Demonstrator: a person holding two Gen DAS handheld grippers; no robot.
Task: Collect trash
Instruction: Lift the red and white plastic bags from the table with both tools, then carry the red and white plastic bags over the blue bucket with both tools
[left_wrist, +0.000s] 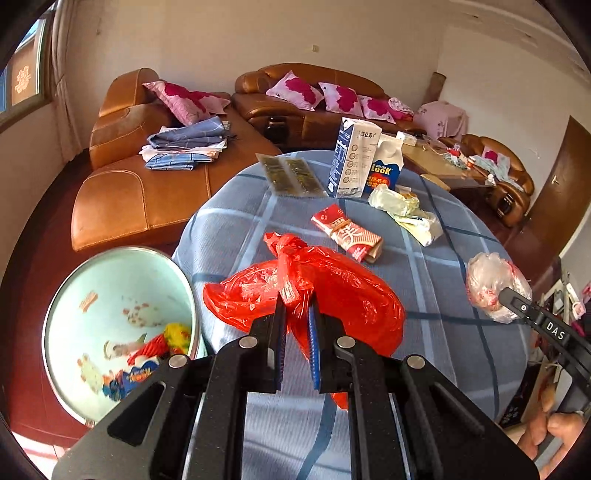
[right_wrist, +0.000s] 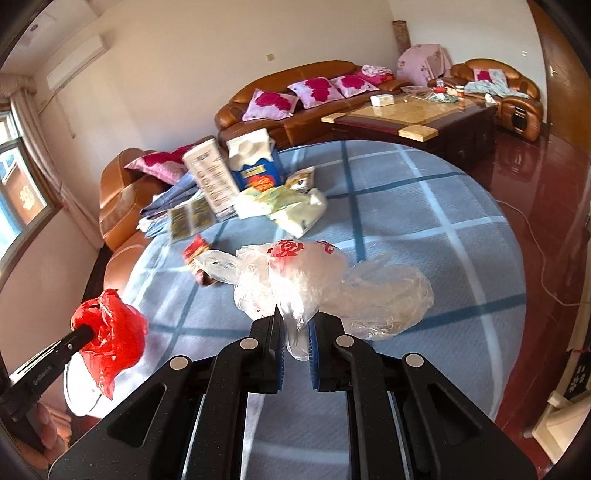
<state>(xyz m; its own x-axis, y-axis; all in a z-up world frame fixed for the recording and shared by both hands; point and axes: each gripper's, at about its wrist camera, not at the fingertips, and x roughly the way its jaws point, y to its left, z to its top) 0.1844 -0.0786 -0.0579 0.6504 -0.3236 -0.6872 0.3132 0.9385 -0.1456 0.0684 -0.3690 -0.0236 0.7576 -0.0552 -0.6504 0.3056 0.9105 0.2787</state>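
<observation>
My left gripper (left_wrist: 298, 306) is shut on a knotted red plastic bag (left_wrist: 332, 291), held just above the blue checked table (left_wrist: 236, 221). The bag also shows in the right wrist view (right_wrist: 110, 332), with the left gripper's finger (right_wrist: 74, 341) in it. My right gripper (right_wrist: 297, 317) is shut on a clear plastic bag with red print (right_wrist: 314, 280), also seen in the left wrist view (left_wrist: 491, 284). A pale green trash bin (left_wrist: 122, 295) with wrappers inside stands on the floor left of the table. It also shows in the right wrist view (right_wrist: 79, 391), below the red bag.
On the table lie a red packet (left_wrist: 347, 232), a crumpled pale wrapper (left_wrist: 402, 210), two milk cartons (left_wrist: 352, 158) (left_wrist: 386, 166) and gold sachets (left_wrist: 291, 175). Brown leather sofas (left_wrist: 147, 184) and a coffee table (right_wrist: 413, 118) stand behind.
</observation>
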